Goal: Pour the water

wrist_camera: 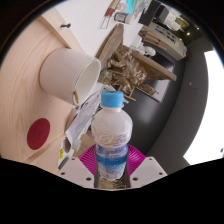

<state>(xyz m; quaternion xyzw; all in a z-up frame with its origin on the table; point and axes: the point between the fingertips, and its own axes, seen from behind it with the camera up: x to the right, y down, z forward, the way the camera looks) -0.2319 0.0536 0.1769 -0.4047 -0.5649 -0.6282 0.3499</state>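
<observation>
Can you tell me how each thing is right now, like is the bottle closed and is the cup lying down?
Clear plastic water bottle with a light blue cap: capped, held between the jaws, tilted along with the view.
White round cup: beyond the bottle on the light wooden table, its open mouth in view; I cannot tell if anything is inside.
Gripper: jaws closed on the bottle.

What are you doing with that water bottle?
A person is using a hand-held gripper to hold a water bottle with a light blue cap. Both fingers press on its sides, and it is tipped toward a white cup on the wooden table. The cap looks still on, so no water is pouring yet. A red round spot sits on the table beside the bottle.
</observation>
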